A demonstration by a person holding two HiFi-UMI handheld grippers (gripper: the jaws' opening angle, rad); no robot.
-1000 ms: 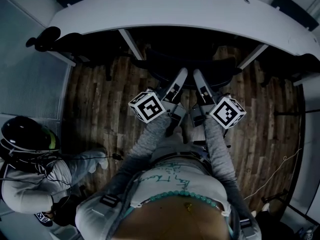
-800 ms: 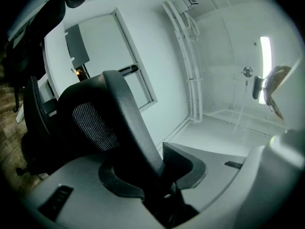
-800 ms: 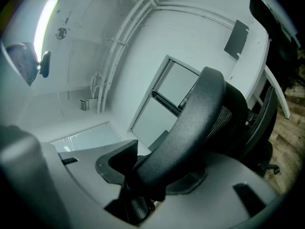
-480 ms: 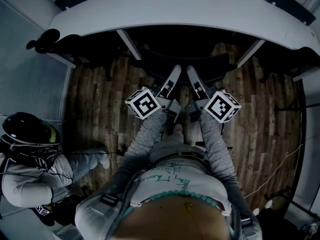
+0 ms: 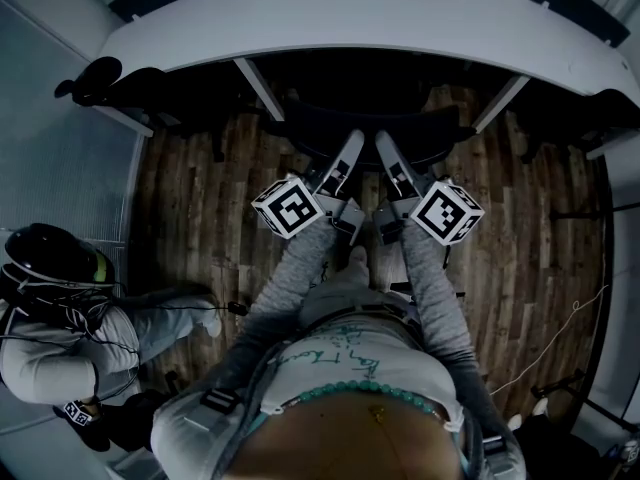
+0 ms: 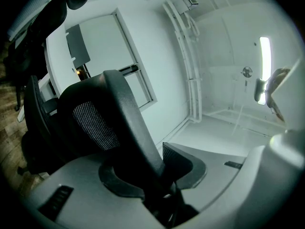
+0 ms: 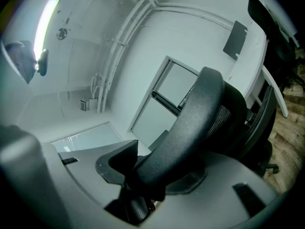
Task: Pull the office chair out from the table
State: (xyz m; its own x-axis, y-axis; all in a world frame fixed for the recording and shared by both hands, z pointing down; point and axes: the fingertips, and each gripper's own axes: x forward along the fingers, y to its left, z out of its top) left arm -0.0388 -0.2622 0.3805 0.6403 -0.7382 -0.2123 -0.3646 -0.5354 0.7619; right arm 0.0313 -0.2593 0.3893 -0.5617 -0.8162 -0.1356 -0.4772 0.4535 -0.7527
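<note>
At the table edge | office chair backrest | left gripper clamped on it | right gripper clamped on it

Wood plank floor everywhere, and another person in dark headgear is down at its lower-left corner. Thin pale cord trails near the floor's right edge.

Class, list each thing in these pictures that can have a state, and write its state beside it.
office chair, tucked in at the table, not yet pulled out
left gripper, shut on the office chair's backrest
right gripper, shut on the office chair's backrest
strip light, lit
</note>
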